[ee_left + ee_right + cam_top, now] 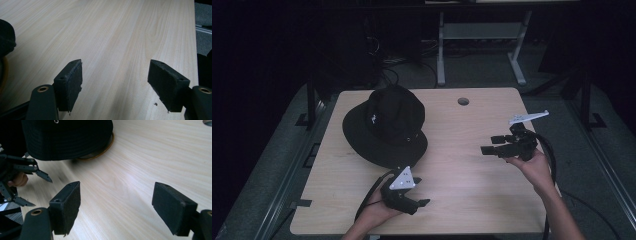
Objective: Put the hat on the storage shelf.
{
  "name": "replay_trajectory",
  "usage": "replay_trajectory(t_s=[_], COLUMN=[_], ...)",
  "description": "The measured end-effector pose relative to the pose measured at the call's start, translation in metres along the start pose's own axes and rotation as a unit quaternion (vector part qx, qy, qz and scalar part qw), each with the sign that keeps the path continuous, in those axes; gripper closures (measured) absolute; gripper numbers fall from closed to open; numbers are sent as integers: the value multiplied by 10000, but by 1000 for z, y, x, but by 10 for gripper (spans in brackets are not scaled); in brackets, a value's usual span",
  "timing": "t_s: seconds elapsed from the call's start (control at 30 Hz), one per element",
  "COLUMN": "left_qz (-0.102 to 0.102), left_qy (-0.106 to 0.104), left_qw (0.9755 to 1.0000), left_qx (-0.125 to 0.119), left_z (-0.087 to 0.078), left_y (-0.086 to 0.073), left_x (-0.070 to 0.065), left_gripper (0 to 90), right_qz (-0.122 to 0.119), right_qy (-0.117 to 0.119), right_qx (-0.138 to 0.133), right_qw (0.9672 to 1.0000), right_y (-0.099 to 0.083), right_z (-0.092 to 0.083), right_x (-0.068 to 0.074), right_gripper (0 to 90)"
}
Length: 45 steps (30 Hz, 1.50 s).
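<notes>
Resting on the far left part of the wooden table (472, 180), a black bucket hat (387, 125) lay crown up with its brim flat on the boards. Seen from the right gripper view, the hat (67, 138) showed a tan edge beneath its brim where it met the wood.

Just in front of the hat's near brim, the left gripper (414, 192) was held low over the table in the person's left hand (374, 212), apart from the hat and pointing to the right across the bare wood. Its own view showed the left gripper (115, 82) with both black padded jaws spread wide and only wood grain between them; a dark edge of the hat (6, 37) sat at the left margin.

Well to the right of the hat, the right gripper (493, 145) was held up in the person's right hand (534, 165), aimed back toward the hat. From its own camera, the right gripper (116, 207) also had its jaws standing wide apart, nothing between them.

A round cable hole (463, 101) lay beyond the hat's right side, near the table's far edge.
</notes>
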State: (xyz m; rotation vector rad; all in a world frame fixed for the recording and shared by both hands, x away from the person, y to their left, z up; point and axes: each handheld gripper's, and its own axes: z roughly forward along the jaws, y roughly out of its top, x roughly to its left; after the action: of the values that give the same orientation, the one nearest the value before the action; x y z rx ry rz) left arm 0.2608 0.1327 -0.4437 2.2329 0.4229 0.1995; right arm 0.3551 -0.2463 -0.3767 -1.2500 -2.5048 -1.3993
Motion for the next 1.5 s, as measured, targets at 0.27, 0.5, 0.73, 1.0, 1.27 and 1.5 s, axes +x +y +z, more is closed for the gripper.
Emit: replay_trajectory(t_s=[0.27,0.5,0.73,1.0,1.27,1.5], left_qz=[1,-19,-30,-29,-41,-56], left_qy=[9,11,9,23,31,48], left_qw=[10000,10000,10000,10000,10000,10000], left_qx=[4,4,19,30,32,55], left_z=[0,0,0,0,0,1], left_y=[0,0,-1,-1,-1,-2], left_x=[0,1,1,2,2,3], left_gripper=[275,274,274,273,271,264], right_qz=[35,77,153,205,270,362], right_qy=[8,-1,29,20,-81,-41], right_qx=[-2,-19,-35,-68,-75,-96], right_qw=[10000,10000,9999,9998,9996,9993], right_y=[-17,-29,-45,-64,-88,-105], right_z=[-1,-3,-5,-9,-12,-14], right_x=[-2,-3,-4,-6,-7,-9], right_gripper=[220,217,202,195,189,187])
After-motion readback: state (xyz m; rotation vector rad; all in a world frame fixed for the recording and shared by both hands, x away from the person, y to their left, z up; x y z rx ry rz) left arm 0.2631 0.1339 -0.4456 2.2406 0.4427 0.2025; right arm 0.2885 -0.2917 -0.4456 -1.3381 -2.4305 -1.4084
